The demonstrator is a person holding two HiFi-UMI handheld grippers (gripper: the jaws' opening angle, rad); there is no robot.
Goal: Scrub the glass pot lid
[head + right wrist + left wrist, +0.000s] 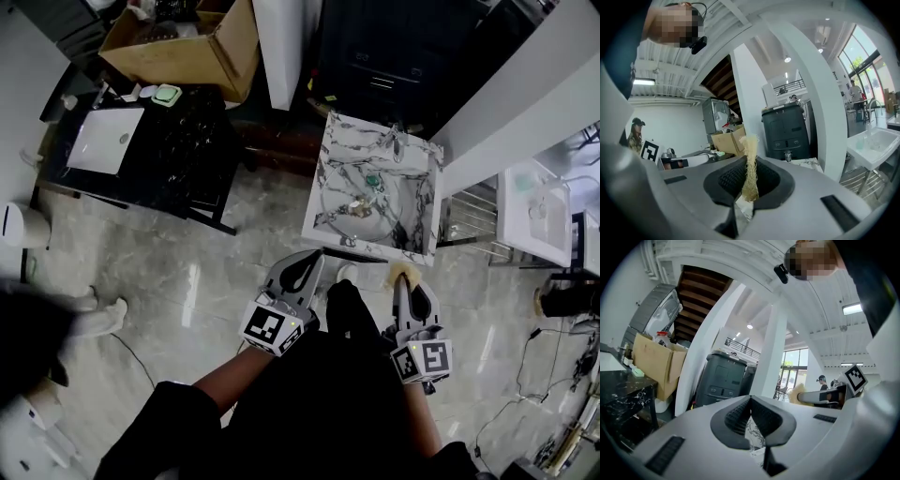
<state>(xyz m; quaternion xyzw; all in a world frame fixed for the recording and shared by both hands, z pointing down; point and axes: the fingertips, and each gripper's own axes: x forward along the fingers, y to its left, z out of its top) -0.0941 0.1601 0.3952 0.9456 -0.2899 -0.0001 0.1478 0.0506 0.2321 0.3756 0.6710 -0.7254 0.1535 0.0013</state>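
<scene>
A marble sink (pixel 328 159) stands ahead of me on the floor. Its round basin holds a small green item (pixel 372 180) and a brownish object (pixel 357 208); I cannot make out the glass lid clearly there. Both grippers are held up in front of my body, short of the sink. My left gripper (pixel 313 256) is shut with nothing between its jaws (pixel 750 401). A tan fibrous scrubber (pixel 750 159) sticks up from my right gripper (pixel 748 180), which is shut on it. In the head view the scrubber (pixel 403 273) shows at the right gripper's (pixel 403 284) tip.
A black table (pixel 178 159) with a white basin (pixel 105 139) stands at the left, an open cardboard box (pixel 202 47) behind it. A dark grey cabinet (pixel 394 56) is behind the sink, a metal rack (pixel 469 220) and white sink (pixel 539 211) at the right. Cables (pixel 511 412) lie on the floor.
</scene>
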